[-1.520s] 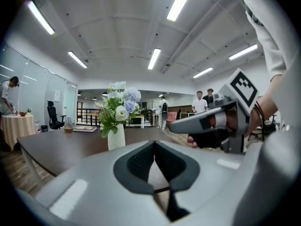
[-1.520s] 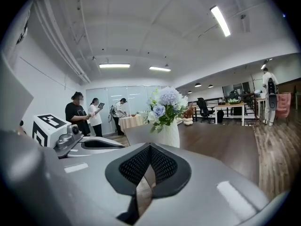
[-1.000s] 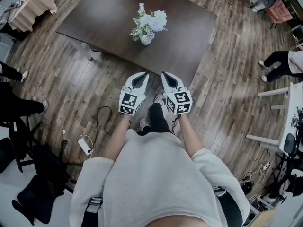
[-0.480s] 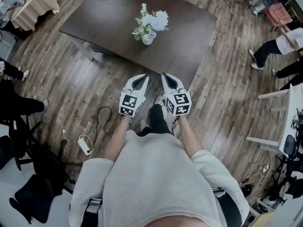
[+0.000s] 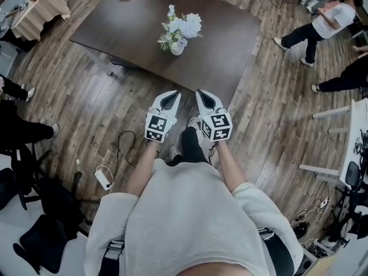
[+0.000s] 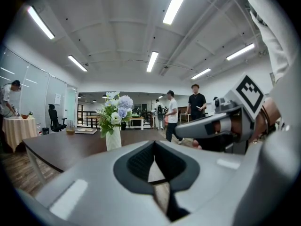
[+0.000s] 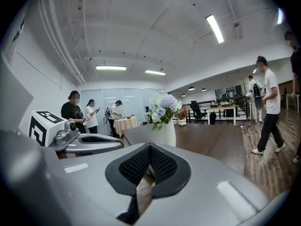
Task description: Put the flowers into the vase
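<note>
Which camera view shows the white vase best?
The left gripper view: the vase stands side-on, almost whole. In the right gripper view the right gripper hides its foot. The head view shows it small, from above, under the flowers.

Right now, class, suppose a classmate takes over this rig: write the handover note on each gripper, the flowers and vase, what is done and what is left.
Left gripper: shut, empty, held in front of the body, short of the table.
Right gripper: shut, empty, beside the left one.
Flowers: standing in the white vase, near the middle of the dark table.
Done: the flowers are in the vase.
Left: apparently nothing; no loose flowers in view.
</note>
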The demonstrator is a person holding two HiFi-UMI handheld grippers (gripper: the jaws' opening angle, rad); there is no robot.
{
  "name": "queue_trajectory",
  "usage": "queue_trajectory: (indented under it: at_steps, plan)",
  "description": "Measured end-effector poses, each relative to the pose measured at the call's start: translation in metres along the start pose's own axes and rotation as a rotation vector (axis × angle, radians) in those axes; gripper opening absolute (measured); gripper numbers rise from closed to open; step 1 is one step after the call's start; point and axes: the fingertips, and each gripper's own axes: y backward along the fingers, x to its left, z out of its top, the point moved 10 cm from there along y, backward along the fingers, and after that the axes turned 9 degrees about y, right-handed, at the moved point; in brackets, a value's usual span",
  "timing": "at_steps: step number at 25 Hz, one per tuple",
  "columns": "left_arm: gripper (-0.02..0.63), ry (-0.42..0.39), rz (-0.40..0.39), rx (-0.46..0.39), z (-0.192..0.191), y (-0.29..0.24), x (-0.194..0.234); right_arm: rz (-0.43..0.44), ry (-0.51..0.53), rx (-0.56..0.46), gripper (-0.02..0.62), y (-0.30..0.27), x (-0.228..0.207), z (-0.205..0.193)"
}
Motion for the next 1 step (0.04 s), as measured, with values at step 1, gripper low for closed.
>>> queue_trajectory:
  at_steps: [1]
  plan:
    - [0.011,0.000,-0.002,0.000,-0.0004,0.0000,0.0000,0.000,0.001,0.000,-0.005,-0.0002,0.0003,0.0002]
